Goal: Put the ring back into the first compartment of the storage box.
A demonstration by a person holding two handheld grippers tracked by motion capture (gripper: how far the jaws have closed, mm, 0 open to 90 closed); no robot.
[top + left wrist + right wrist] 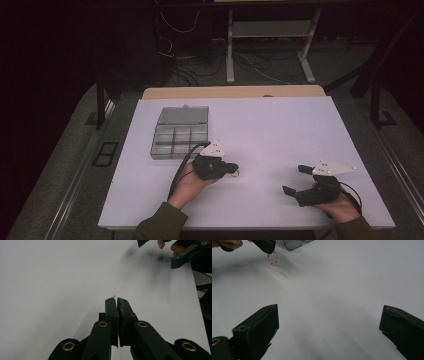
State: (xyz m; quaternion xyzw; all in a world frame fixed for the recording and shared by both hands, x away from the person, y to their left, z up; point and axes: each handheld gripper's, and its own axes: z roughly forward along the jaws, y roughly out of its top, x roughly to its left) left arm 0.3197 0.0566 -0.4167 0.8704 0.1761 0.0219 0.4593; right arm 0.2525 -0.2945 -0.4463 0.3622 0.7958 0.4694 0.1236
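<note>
While my left gripper (265, 246), upper left of the frame, pinches what looks like a small beaded ring (273, 259), my right gripper (328, 332) gapes wide, empty.

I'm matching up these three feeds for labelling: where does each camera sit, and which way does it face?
High view: above the person's side, looking forward and down on the white table; both forearms, left gripper, right gripper.
Left gripper view: along its shut jaws.
Right gripper view: along its open jaws.
Shared: bead ring in the left gripper, and the divided box.
</note>
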